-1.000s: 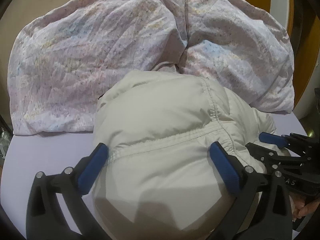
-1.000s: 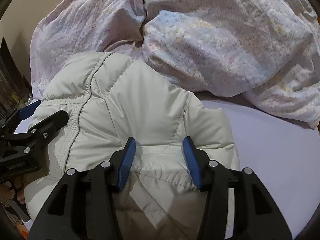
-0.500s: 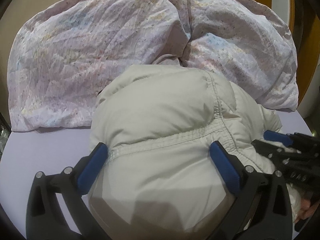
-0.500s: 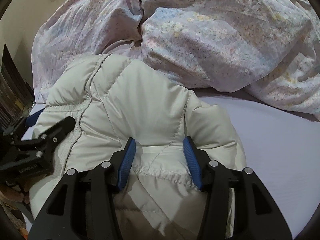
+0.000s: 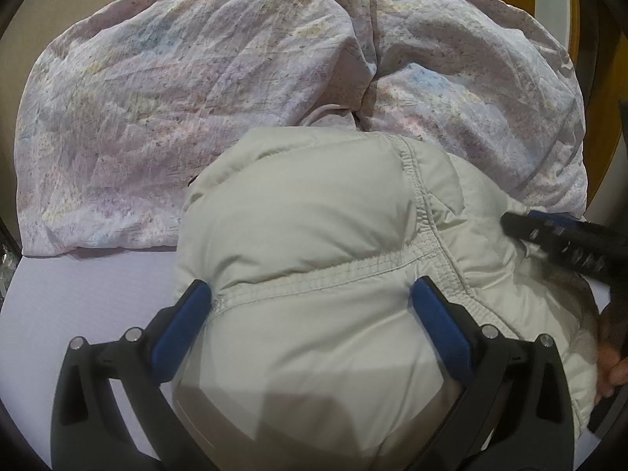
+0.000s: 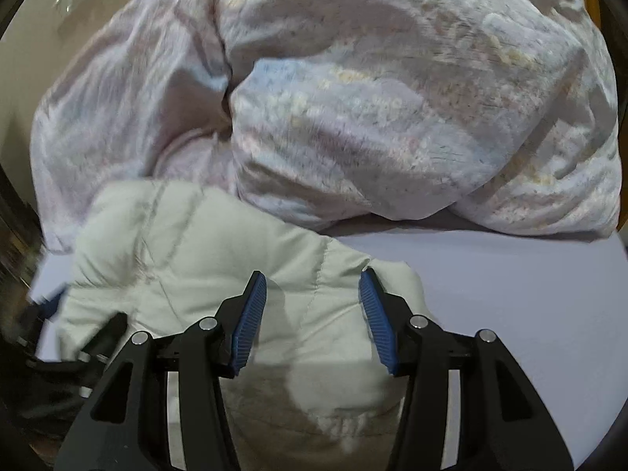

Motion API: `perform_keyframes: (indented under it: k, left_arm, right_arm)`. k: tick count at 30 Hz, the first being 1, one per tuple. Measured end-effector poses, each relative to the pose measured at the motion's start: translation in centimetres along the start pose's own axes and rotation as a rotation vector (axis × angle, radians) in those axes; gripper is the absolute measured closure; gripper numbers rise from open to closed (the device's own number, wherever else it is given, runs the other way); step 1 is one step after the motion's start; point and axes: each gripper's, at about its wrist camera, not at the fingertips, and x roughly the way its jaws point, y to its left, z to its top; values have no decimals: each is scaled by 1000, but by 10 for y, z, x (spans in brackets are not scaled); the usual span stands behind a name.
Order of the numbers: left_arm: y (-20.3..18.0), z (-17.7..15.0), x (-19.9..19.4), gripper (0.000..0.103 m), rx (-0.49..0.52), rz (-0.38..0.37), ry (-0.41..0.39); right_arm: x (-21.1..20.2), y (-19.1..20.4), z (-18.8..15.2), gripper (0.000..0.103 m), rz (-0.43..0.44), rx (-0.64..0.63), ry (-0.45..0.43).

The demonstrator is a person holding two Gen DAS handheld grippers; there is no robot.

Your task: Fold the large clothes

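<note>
A puffy cream down jacket (image 5: 306, 235) lies bunched on the lilac bed sheet (image 5: 78, 294). My left gripper (image 5: 310, 302) is wide open, its blue pads on either side of a stitched seam of the jacket, pressing down on it. The jacket also shows in the right wrist view (image 6: 188, 259). My right gripper (image 6: 312, 314) is open over the jacket's near right part, nothing pinched between its pads. The right gripper shows in the left wrist view (image 5: 565, 239) at the jacket's right side. The left gripper is a blur at the left edge of the right wrist view (image 6: 51, 349).
A crumpled pastel floral duvet (image 5: 235, 78) fills the back of the bed right behind the jacket; it also shows in the right wrist view (image 6: 392, 98). Bare lilac sheet (image 6: 510, 294) lies to the right of the jacket. A wooden frame (image 5: 577, 19) stands at the far right.
The right gripper has pulled back and swung right, blurring its view. In the left view it rose along the jacket's right side. The left gripper stays pressed on the jacket.
</note>
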Motion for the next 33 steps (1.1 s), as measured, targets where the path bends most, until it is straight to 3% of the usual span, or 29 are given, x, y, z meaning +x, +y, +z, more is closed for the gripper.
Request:
perform_keyframes:
  k: [33]
  left_arm:
    - [-6,-3,3,2,14,23,-64]
  right_arm:
    - [30,-9,-30,48,51,24,-72]
